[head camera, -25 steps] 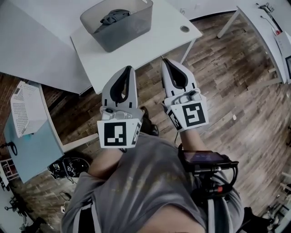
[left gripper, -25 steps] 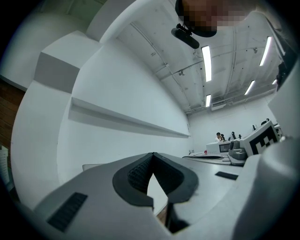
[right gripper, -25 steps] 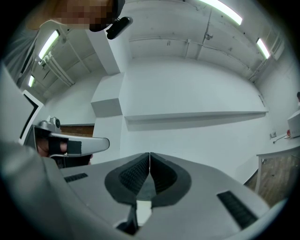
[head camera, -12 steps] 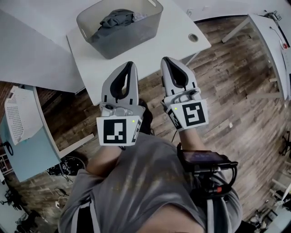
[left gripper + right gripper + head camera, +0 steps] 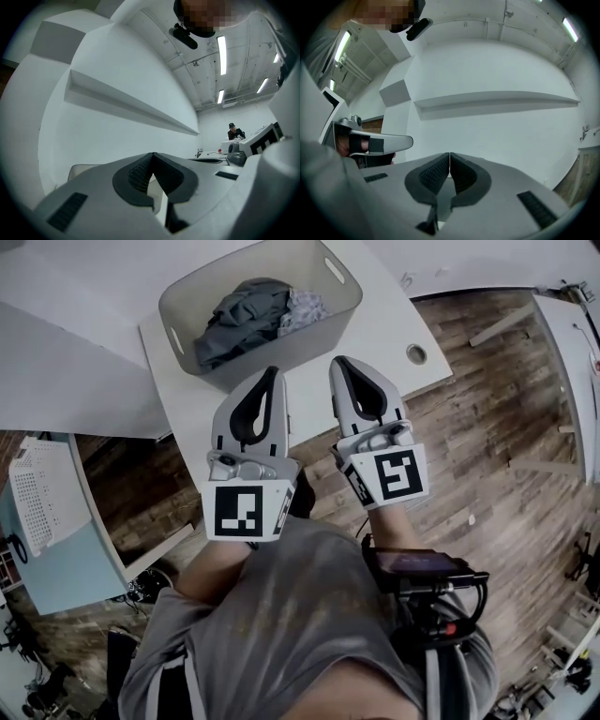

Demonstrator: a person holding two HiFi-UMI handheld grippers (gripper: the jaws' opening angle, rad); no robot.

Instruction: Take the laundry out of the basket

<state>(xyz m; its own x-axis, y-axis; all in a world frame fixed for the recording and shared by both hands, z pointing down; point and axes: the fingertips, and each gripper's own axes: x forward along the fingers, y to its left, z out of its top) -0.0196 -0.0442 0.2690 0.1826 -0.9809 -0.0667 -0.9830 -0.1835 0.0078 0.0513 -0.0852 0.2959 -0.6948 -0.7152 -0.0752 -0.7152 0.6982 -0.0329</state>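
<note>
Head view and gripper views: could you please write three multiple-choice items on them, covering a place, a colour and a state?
1. Where does the basket stand?
A. on the white table
B. on a shelf
C. on a chair
2. What colour is most of the laundry?
A. red
B. dark grey
C. yellow
3. How are the left gripper and right gripper?
A. both shut, empty
B. both wide open
C. both clamped on cloth
Answers: 1 A, the tabletop shows around its base; 2 B, grey folds fill most of it; 3 A, each pair of pads meets with nothing between.

Table [image 5: 380, 329] cut off at top edge — laundry [image 5: 246, 320] layers hidden.
</note>
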